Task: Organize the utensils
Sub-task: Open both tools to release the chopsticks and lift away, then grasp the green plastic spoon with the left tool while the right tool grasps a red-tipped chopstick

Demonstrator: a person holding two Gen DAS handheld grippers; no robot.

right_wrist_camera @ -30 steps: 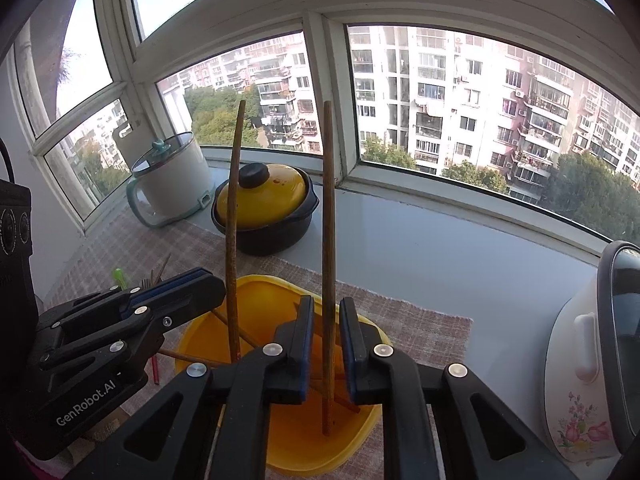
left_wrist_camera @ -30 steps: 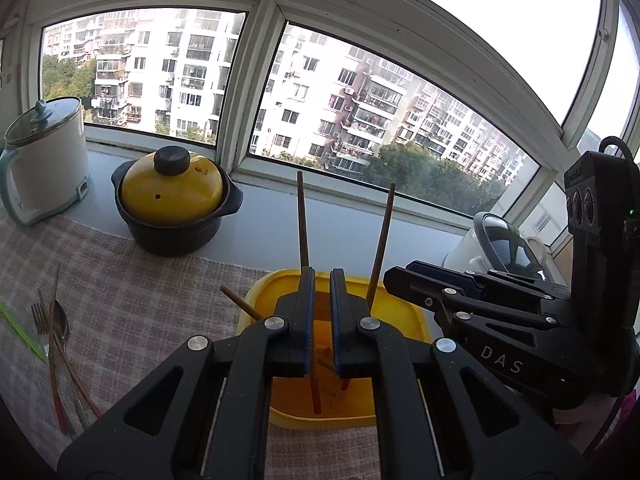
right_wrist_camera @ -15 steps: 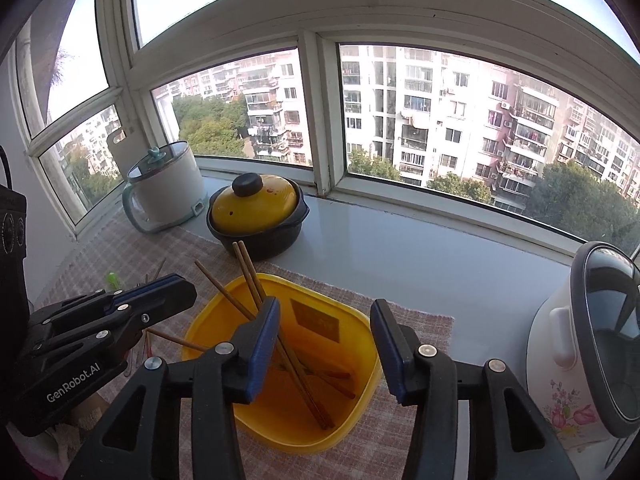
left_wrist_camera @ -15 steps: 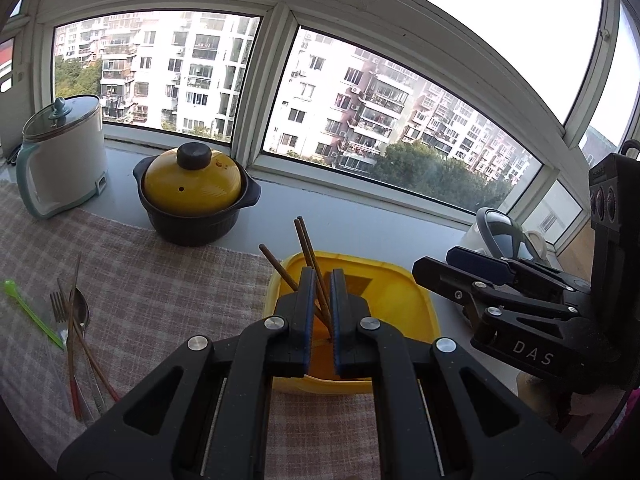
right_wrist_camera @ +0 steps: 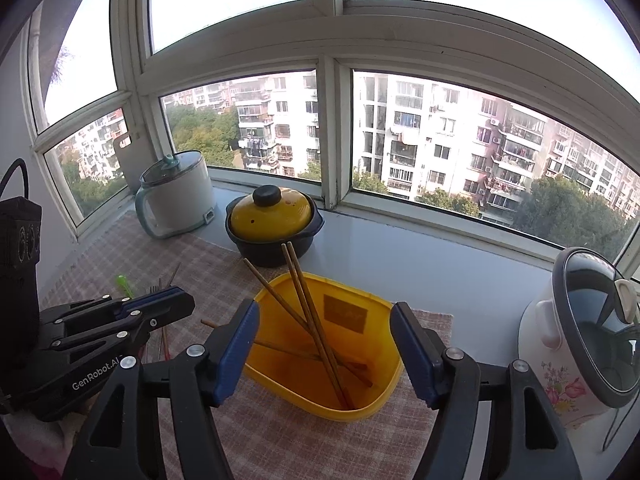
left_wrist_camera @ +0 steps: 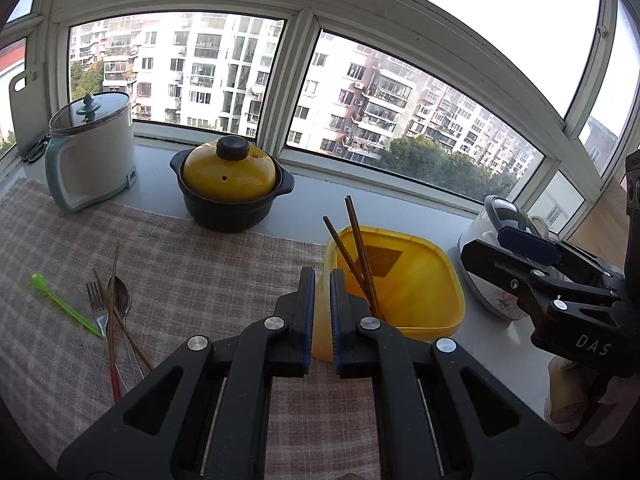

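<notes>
Three chopsticks [right_wrist_camera: 316, 328] in one yellow tub [right_wrist_camera: 384, 396]; left tool [left_wrist_camera: 321, 316] clenched empty, right tool [right_wrist_camera: 324, 344] opening, empty.

The left tongs [left_wrist_camera: 321, 316] are blocking the near left corner of the yellow tub [left_wrist_camera: 424, 276] in the left wrist view, so the lower ends of the chopsticks [left_wrist_camera: 354, 252] are disappearing behind them. The pile of cutlery [left_wrist_camera: 114, 316] on the checked cloth [left_wrist_camera: 192, 264] is overlapping too much to count, and a clear piece lying in it is too faint to name. In the right wrist view that pile is mostly hiding behind the left tongs. The floral rice cooker [right_wrist_camera: 576, 364] is getting cut off by the right edge, and the scissors [left_wrist_camera: 34, 151] are tucked behind the white pot [left_wrist_camera: 94, 152].
</notes>
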